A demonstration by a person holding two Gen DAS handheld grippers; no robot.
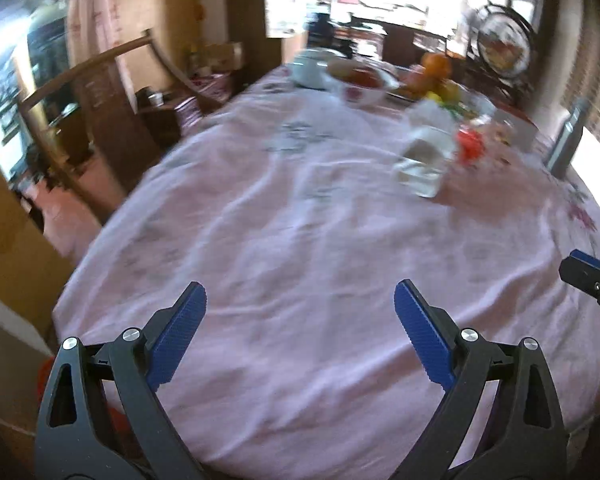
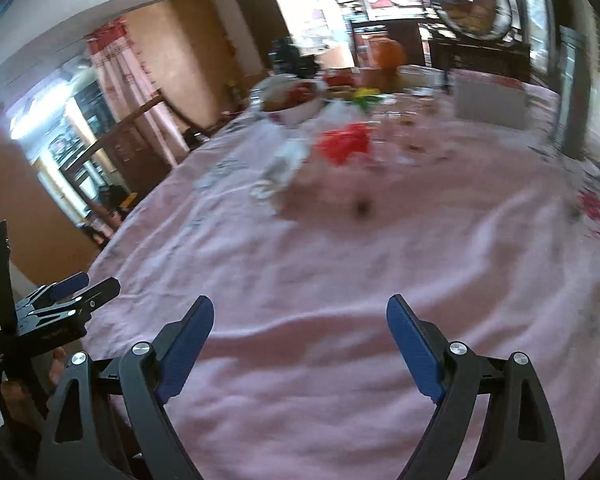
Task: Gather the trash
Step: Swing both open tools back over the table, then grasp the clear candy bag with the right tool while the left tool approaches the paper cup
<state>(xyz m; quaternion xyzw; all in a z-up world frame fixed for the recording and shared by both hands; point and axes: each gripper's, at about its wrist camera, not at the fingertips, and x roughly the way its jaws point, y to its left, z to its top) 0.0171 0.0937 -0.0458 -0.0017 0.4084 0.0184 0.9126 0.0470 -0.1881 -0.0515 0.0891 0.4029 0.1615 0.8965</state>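
Left gripper (image 1: 300, 308) and right gripper (image 2: 300, 320) over the near, bare stretch of pink-clothed surface (image 1: 300, 220), jaws spread wide, nothing between them. Well ahead, red wrapper (image 2: 344, 142) beside crumpled clear plastic (image 1: 420, 160), near the bowl (image 1: 360, 80).

Both cameras ride low over the near edge of the bench (image 1: 300, 220), tilted down and looking across its pink cloth toward the bright windows — side by side, each catching the other hand-held gripper (image 1: 592, 284) at its frame edge — sharing the red wrapper (image 2: 344, 142) and bowl (image 1: 360, 78).
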